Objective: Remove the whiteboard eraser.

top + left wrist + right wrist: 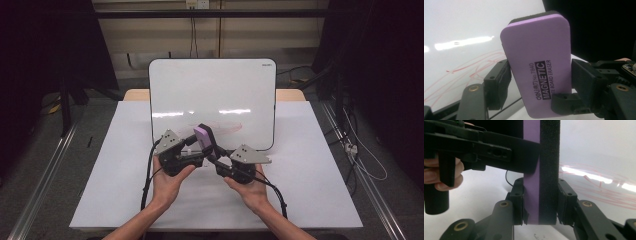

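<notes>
Both grippers are holding one eraser [204, 136].
The right gripper [541, 202] is clamping its faces; the left gripper [539, 82] is pinching its edges above the whiteboard [212, 85].

overall: high view dim at the edges, room black left and right; tabletop [125, 175] evenly lit, soft
source: overhead, judging by the glare streaks
glare: two bright bars across the whiteboard [212, 90] mid-height; same streaks blown out in both gripper views
shadows: faint, short, under the hands near the tabletop's near edge
focus: eraser [537, 65] print sharp in the left gripper view; red marks behind it soft
blur: right gripper view slightly soft, near jaws fuzzy
distortion: jaws loom large at the bottom edge in both gripper views
</notes>
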The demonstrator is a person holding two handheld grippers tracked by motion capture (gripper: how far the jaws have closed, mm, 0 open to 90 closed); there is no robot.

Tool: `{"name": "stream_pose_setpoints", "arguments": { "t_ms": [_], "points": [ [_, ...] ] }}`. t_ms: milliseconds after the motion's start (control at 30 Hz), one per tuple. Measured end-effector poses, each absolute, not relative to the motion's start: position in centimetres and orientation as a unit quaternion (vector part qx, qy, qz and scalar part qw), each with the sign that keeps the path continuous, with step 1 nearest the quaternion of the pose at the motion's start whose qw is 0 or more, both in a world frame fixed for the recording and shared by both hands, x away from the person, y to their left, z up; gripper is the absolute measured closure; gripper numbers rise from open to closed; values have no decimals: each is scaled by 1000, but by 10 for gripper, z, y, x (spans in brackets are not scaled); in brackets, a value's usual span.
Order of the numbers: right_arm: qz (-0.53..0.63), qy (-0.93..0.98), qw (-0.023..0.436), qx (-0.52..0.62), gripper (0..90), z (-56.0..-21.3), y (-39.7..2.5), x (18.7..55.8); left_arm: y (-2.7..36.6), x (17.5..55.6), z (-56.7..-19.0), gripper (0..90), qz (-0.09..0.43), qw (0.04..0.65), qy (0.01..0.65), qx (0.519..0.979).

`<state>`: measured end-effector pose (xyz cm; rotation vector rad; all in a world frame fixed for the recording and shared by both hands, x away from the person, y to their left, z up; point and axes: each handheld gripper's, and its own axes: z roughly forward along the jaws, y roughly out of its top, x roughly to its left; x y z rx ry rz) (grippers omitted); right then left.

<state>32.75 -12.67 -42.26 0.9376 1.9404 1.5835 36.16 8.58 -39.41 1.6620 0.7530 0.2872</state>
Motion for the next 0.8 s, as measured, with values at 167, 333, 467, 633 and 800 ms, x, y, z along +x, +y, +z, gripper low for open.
{"name": "stream_pose_setpoints", "arguments": {
  "t_ms": [167,333,467,633,800],
  "points": [
    [579,705,226,343,639,-424,-126,327,84,361,-398,357,121,605,329,715],
    [579,705,217,347,635,-425,-126,328,84,362,-399,375,112,606,336,712],
    [576,707,219,348,625,-425,-126,328,83,362,-398,391,114,607,330,714],
    [565,714,221,350,462,-426,-125,329,87,363,-396,400,118,608,331,712],
    [551,720,220,362,278,-428,-131,330,95,364,-394,404,124,606,333,712]
  ]
}}
